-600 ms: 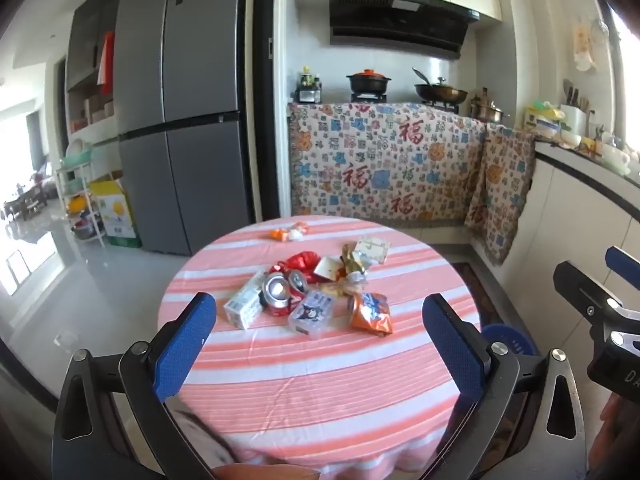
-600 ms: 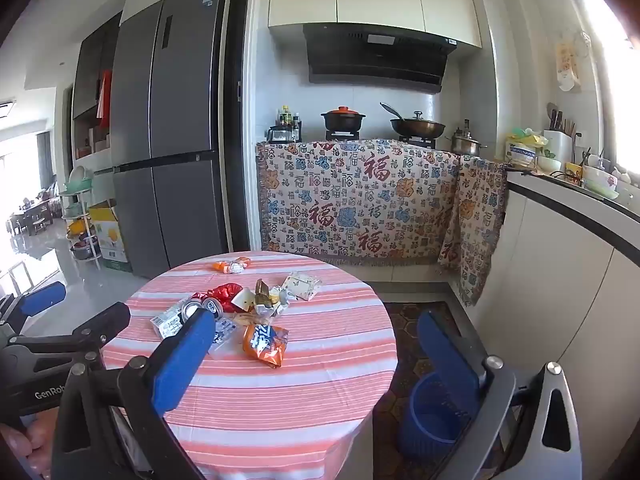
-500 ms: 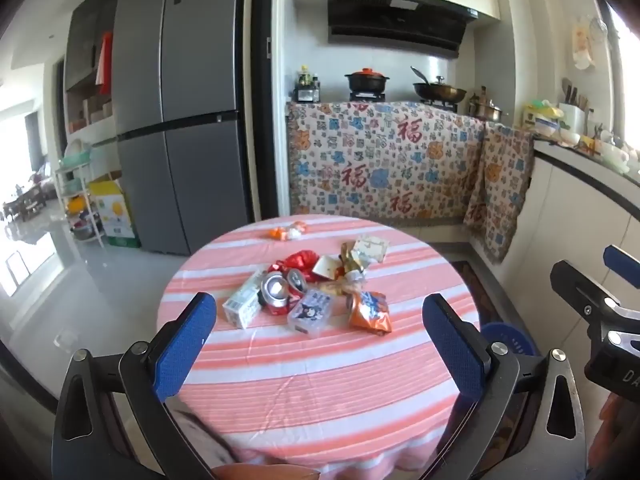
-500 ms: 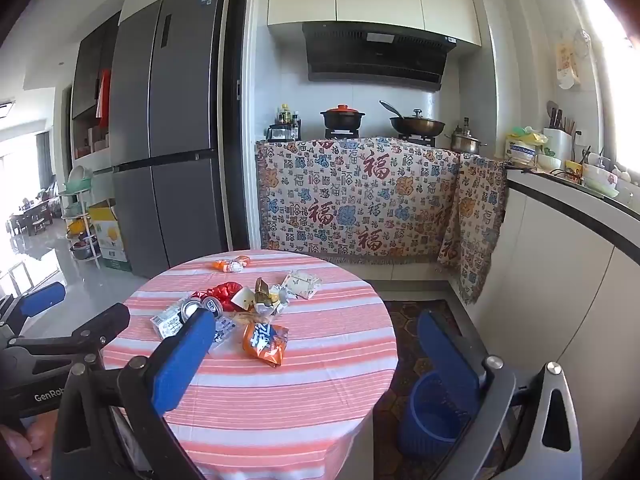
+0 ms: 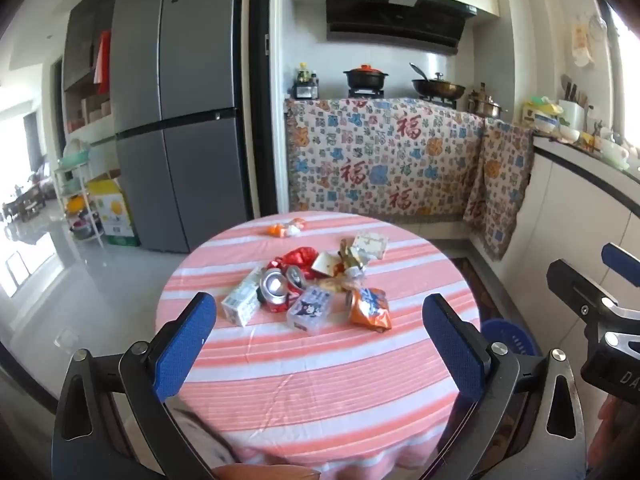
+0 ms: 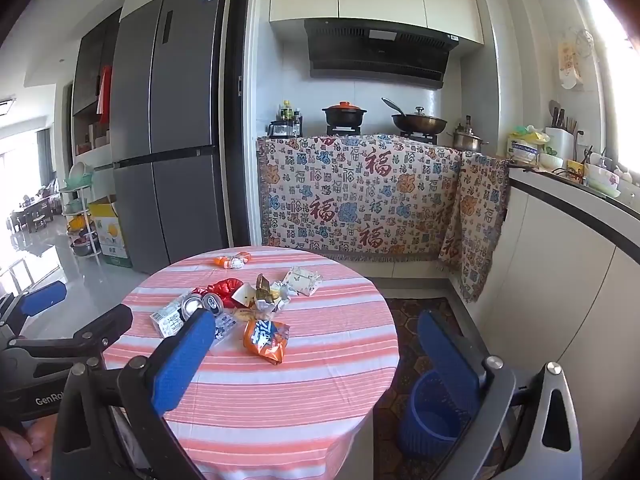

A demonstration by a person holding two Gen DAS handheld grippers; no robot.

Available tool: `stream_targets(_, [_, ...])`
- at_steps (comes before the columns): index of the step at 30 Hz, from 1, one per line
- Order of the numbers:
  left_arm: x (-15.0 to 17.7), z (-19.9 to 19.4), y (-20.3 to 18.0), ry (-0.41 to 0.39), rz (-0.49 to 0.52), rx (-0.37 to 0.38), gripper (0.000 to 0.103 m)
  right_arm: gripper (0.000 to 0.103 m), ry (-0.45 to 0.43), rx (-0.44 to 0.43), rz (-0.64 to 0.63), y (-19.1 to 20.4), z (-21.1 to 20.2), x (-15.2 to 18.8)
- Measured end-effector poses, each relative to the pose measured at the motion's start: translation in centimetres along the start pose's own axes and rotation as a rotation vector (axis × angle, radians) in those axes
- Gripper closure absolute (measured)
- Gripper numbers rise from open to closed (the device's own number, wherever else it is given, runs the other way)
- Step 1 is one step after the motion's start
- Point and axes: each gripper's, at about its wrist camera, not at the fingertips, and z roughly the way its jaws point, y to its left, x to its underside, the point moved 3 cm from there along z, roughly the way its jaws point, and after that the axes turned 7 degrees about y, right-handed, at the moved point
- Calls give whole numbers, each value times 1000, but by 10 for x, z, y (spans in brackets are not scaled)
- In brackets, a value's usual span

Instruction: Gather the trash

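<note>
While the trash lies heaped mid-worktop, nothing looks collected yet: the blue bin on the floor beside it appears empty. Both the left gripper and right gripper hover short, fingers spread wide, holding nothing.

the trash sits in a loose heap near the middle of my round striped table. a crushed silver can lies on its side with a second can touching it at 1 o'clock. a white carton lies flat at the heap's 9 o'clock edge, a clear printed packet at 6 o'clock, an orange snack bag at 4 o'clock. red foil is crumpled at 12 o'clock. a blue bin stands upright on the floor beside the table.
</note>
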Motion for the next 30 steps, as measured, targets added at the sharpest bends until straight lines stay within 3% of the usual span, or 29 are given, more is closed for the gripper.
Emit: stream_targets(30, [1, 0, -5, 4, 5, 0, 0, 0, 0, -2, 10, -3, 1, 0])
